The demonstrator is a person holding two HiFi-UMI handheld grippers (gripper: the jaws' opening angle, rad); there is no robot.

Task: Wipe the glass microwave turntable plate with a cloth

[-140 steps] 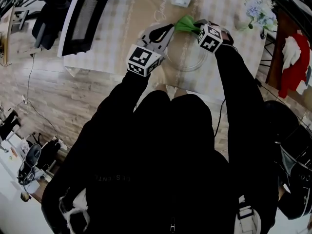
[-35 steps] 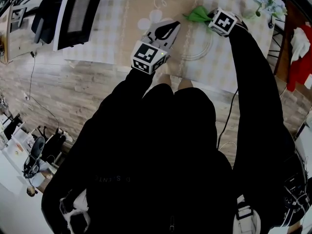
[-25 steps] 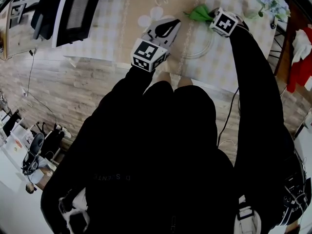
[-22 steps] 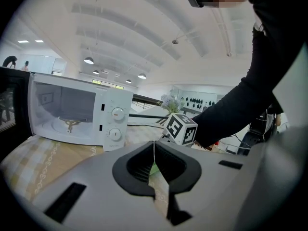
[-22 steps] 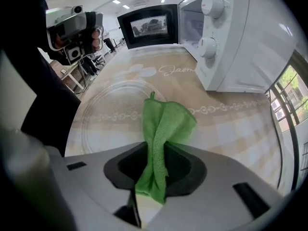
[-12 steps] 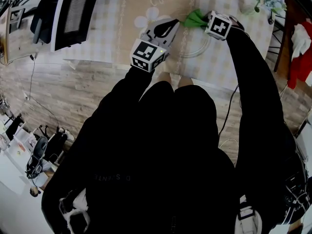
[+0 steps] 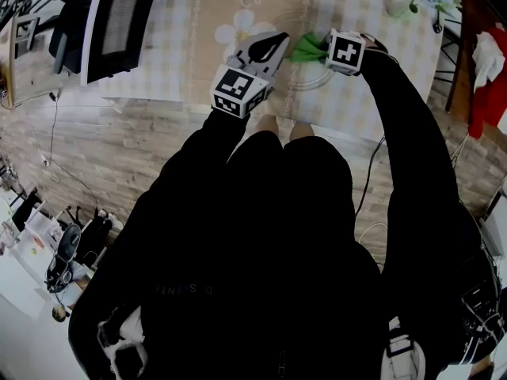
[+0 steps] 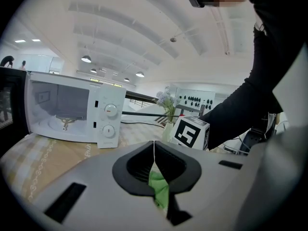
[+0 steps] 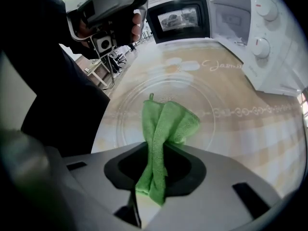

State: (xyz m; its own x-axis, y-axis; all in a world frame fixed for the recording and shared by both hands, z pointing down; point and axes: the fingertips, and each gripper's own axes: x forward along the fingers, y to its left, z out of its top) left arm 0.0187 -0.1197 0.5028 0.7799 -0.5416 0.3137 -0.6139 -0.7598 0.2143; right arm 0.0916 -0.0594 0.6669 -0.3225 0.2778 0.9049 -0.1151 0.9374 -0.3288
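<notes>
My right gripper (image 9: 155,174) pinches the soft cloth (image 9: 166,119) over the plate (image 9: 127,117), which lies flat near the table (image 9: 269,143) edge. My left gripper (image 8: 154,160) is closed and empty. The glass looks slippery and fragile, so I'd steady its rim.

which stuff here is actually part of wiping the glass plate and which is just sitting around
In the job: green cloth, clamped in the right gripper; glass turntable plate under it; left gripper, shut, near the plate's rim.
Just lying about: microwave, flower vase, red fabric off the table.
</notes>
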